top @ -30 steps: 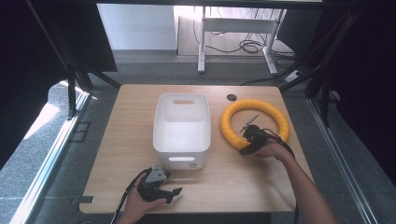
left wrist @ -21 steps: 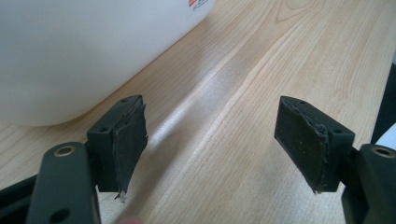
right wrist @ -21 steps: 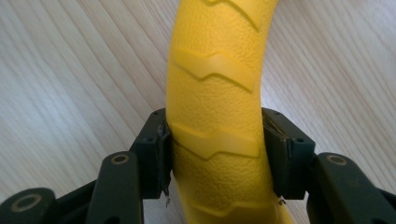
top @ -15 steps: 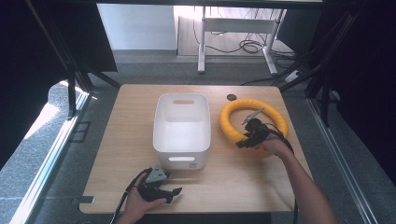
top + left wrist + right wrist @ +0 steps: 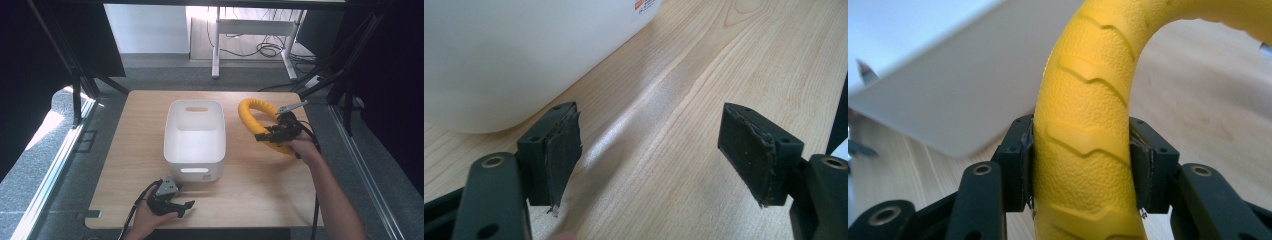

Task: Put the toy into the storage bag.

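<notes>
A yellow ridged ring (image 5: 254,116) is lifted and tilted above the right half of the wooden table (image 5: 250,190). My right gripper (image 5: 264,135) is shut on the ring's near-left arc; its jaws have just closed on it. In the right gripper view both pads press the ring (image 5: 1088,145) from either side. A white plastic bin (image 5: 194,137) stands mid-table, left of the ring. My left gripper (image 5: 186,206) rests open near the front edge of the table, nothing between its fingers (image 5: 556,152), with the bin's wall (image 5: 514,55) just ahead to the left.
A small dark hole (image 5: 247,103) sits in the table's far right part. Dark frame posts (image 5: 75,75) flank the table on both sides, and a white desk frame with cables (image 5: 260,35) stands on the floor beyond.
The right gripper has closed on the yellow ring and lifted it, so the ring now tilts up off the table. The left hand has kept still.
</notes>
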`<state>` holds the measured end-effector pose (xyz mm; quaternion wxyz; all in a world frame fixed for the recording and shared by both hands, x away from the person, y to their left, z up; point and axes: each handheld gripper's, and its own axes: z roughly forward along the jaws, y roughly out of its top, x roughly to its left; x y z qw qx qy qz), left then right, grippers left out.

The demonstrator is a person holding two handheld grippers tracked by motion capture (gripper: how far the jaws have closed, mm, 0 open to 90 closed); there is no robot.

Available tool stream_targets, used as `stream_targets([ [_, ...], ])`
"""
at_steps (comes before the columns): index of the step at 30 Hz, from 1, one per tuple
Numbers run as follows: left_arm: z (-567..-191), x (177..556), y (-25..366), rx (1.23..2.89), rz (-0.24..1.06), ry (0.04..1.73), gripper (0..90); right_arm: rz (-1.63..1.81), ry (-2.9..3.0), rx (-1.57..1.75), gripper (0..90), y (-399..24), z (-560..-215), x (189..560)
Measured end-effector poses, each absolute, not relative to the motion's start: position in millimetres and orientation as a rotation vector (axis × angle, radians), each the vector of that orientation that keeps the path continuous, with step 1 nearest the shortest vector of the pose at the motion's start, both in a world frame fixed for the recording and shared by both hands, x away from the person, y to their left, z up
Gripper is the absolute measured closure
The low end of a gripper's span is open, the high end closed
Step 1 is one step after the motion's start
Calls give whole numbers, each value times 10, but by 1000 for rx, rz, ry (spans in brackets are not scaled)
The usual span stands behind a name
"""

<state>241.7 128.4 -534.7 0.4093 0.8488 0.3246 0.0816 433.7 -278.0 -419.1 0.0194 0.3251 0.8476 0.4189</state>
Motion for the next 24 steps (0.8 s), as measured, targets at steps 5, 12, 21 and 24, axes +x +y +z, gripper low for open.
stream_targets([
  [5, -5343, 2412, 1284, 2138, 207, 815, 254, 1430, 2561, 992, 520, -2817, -4036, 4301],
  [12, -5344, 2413, 1283, 2139, 207, 814, 254, 1505, 2514, 978, 520, -2833, -3955, 4246],
  [21, -5348, 2414, 1278, 2144, 206, 812, 254, 1610, 2446, 928, 520, -2872, -3820, 4155],
  [24, -5349, 2413, 1272, 2146, 205, 810, 253, 1645, 2424, 901, 520, -2874, -3785, 4101],
])
